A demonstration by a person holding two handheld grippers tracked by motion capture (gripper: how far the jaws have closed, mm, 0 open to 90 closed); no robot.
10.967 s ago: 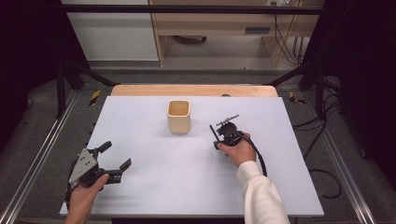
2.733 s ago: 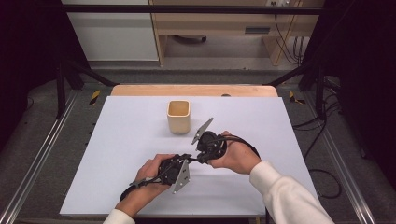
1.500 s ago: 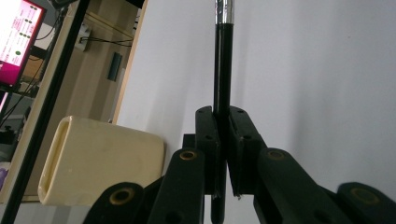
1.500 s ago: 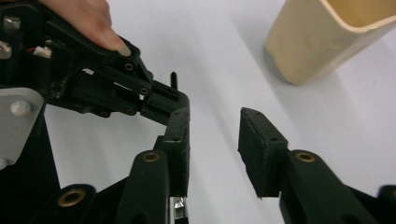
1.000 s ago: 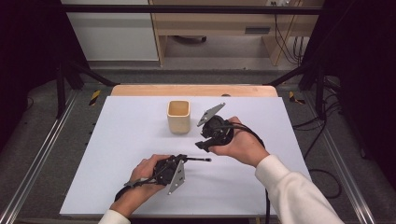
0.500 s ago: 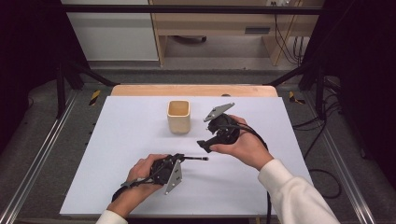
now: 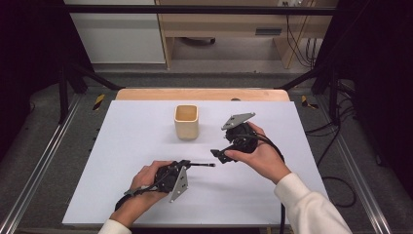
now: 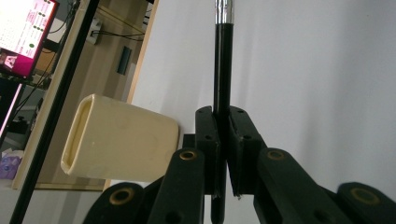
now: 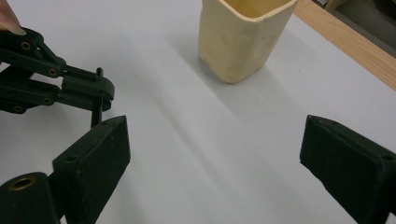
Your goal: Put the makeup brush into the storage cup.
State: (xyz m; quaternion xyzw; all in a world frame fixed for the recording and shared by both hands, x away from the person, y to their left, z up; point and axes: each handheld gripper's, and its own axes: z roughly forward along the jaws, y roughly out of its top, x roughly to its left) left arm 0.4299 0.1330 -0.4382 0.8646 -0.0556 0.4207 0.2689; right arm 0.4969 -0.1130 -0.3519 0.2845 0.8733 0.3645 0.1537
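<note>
A thin black rod with a silver tip [image 7: 202, 165] [image 8: 222, 70] lies level just above the white table [image 7: 131, 136], pointing right. My left gripper [image 7: 187, 165] [image 8: 223, 119] is shut on its near end. My right gripper [image 7: 219, 155] [image 9: 215, 140] hovers just right of the rod's tip with its jaws wide open and nothing between them. In the right gripper view the left gripper [image 9: 100, 91] and the rod [image 9: 96, 116] show at the left, behind my own left jaw. A cream square cup [image 7: 186, 121] [image 8: 121, 140] [image 9: 243, 32] stands upright at the table's far middle.
A wooden strip [image 7: 199, 94] [image 9: 345, 42] runs along the table's far edge. Black frame posts [image 7: 73, 78] and metal rails [image 7: 39, 165] flank the table. A cable [image 7: 341, 185] trails on the floor at the right.
The grippers came together at the table's middle and the rod ended up in my left gripper. In the last second my right gripper drew slightly right, away from the rod's tip.
</note>
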